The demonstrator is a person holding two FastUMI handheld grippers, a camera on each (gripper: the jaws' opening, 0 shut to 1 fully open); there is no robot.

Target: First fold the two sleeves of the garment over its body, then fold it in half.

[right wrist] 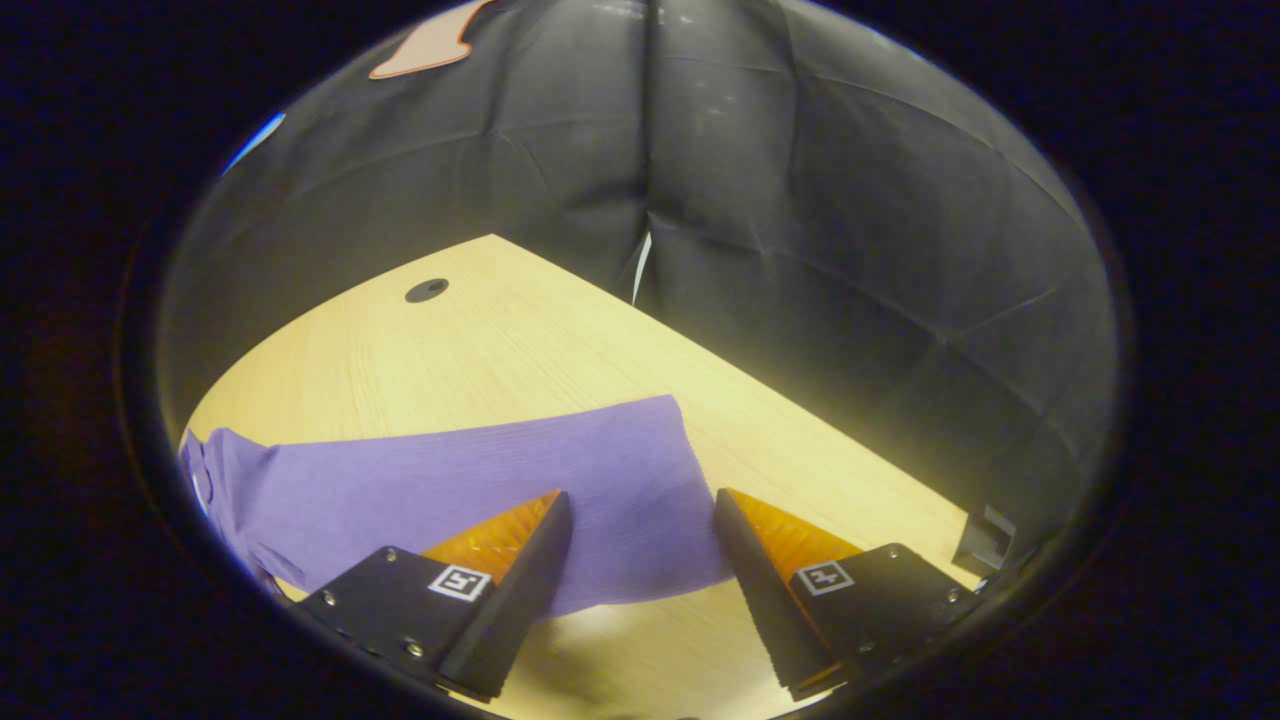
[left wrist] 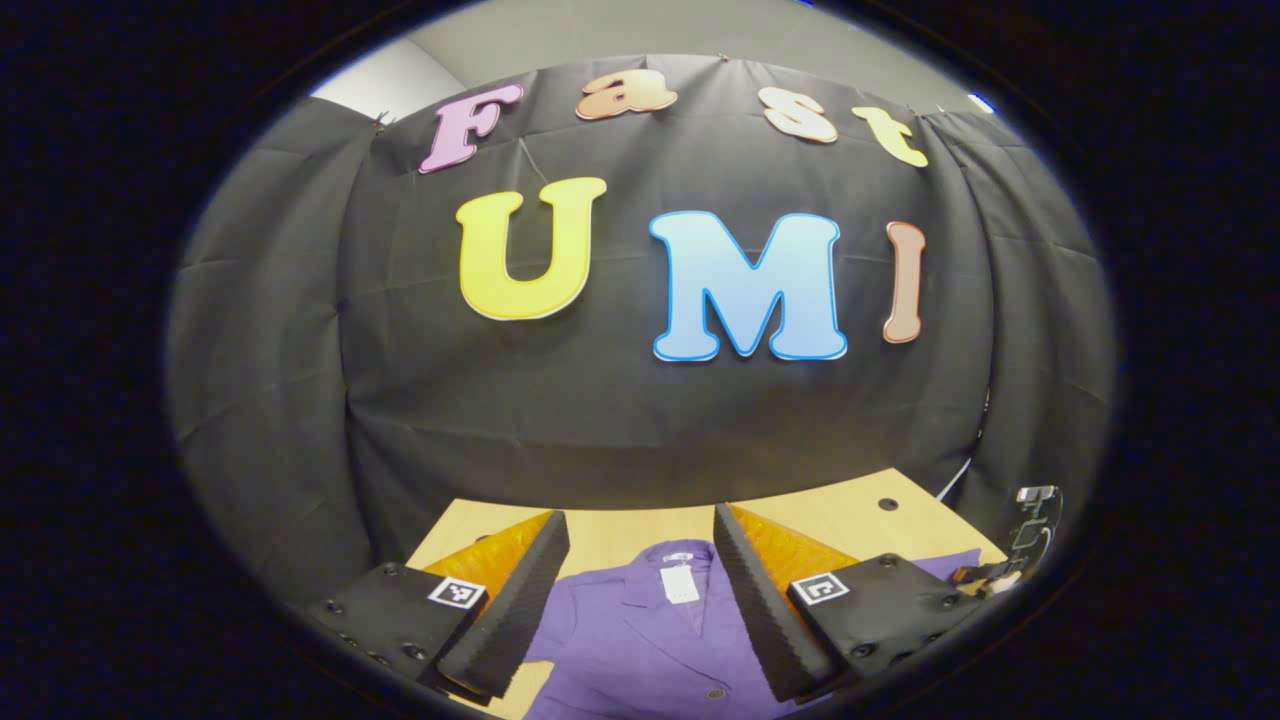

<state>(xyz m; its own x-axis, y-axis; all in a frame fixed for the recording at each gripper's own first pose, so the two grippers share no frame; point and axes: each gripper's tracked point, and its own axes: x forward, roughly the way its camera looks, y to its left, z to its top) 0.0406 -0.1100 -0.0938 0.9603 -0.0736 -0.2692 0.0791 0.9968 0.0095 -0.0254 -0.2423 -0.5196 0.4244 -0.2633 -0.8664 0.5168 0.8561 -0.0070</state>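
We're starting the sleeve fold — both grippers' jaws gape, holding nothing. Next, our right gripper (right wrist: pixel 640 560) must pinch the sleeve (right wrist: pixel 600 480) at 12 o'clock — then carry it over the garment (left wrist: pixel 650 640)

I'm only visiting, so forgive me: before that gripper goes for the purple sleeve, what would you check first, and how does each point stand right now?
1. Right gripper open: ok, its fingers stand wide apart.
2. Sleeve in line with it: ok, the sleeve's end lies between the fingers, farther off.
3. Sleeve lying flat and spread on the table: ok, no bunching there.
4. Sleeve not yet folded over the body: ok, it stretches out sideways.
5. Left gripper open over the garment: ok, the collar shows between its fingers.
6. Height of the right gripper above the cloth: cannot tell.
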